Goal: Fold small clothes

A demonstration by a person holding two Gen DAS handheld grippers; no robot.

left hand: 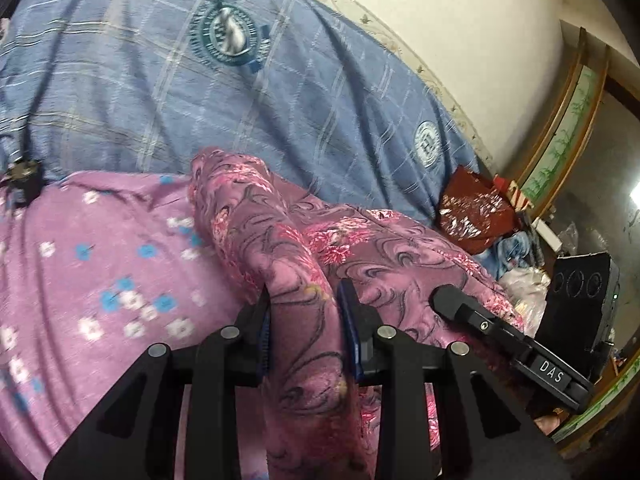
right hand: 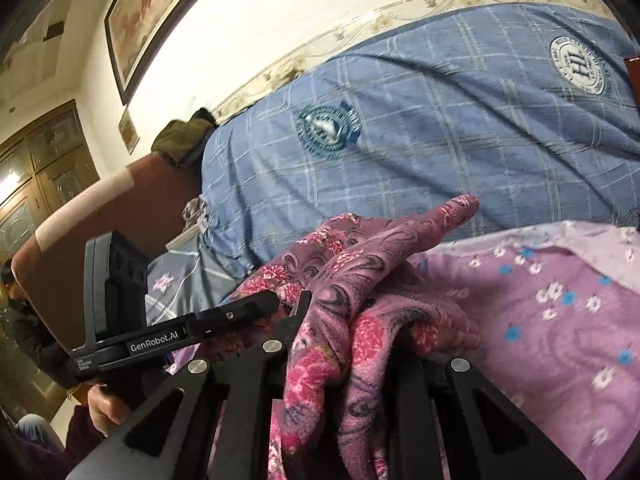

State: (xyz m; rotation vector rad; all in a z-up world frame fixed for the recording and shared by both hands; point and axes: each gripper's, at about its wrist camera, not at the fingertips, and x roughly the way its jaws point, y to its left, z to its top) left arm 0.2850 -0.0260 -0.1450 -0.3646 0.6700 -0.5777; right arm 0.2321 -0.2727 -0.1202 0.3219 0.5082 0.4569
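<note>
A small pink garment with a dark swirl and flower print (left hand: 280, 240) is bunched over a lilac sheet with small flowers (left hand: 100, 260). My left gripper (left hand: 304, 304) is shut on a thick fold of it. In the right wrist view the same garment (right hand: 360, 272) is bunched over my right gripper (right hand: 344, 312), which is shut on it; its right finger is hidden under the cloth. The right gripper's black body (left hand: 500, 332) shows close at the right of the left wrist view, and the left gripper's body (right hand: 180, 332) at the left of the right wrist view.
A blue checked quilt with round badges (left hand: 240, 80) lies behind the sheet, against a cream wall. A red foil bag (left hand: 472, 208) and a black box (left hand: 580, 296) stand at the right. A brown headboard (right hand: 100, 220) and a wooden wardrobe (right hand: 40, 168) are at the left.
</note>
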